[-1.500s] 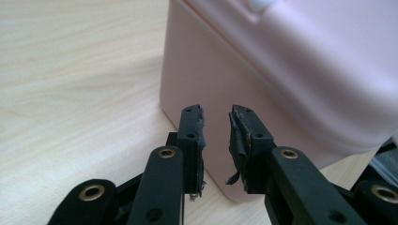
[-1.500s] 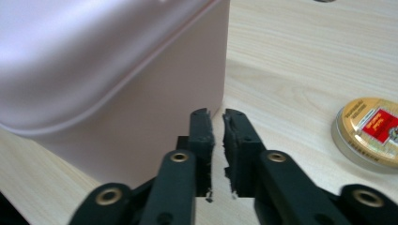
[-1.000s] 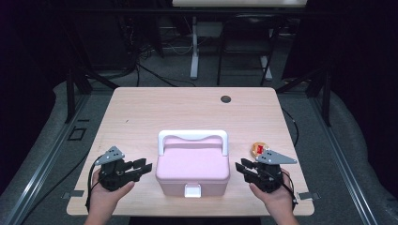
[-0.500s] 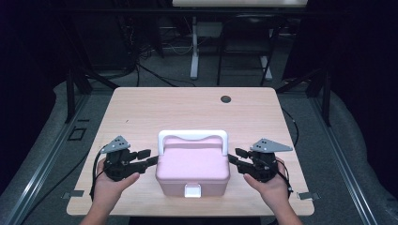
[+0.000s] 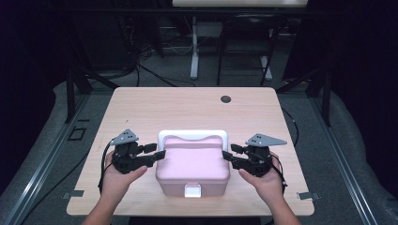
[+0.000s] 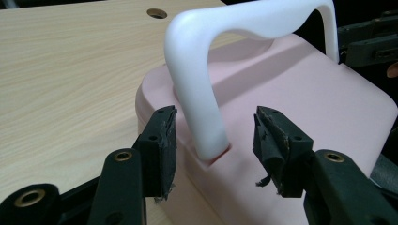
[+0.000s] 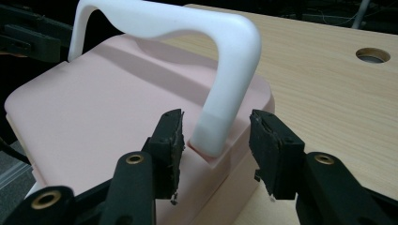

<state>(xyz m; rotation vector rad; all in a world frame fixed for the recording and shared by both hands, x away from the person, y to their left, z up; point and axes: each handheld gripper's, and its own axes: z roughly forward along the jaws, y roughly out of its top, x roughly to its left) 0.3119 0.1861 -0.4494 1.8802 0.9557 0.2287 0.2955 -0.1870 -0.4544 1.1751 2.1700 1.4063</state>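
Handle (image 5: 192, 136) uprights of the pink box (image 5: 192, 164) at the desk's (image 5: 187, 105) near edge sit between our spread left tongs (image 5: 159, 153) and right tongs (image 5: 226, 155), which have just been opening, pinching nothing, one per end.

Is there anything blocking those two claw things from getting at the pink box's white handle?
Nothing visible. The left gripper and right gripper, jaws just opening, each straddle a leg of the white handle without pressing it.
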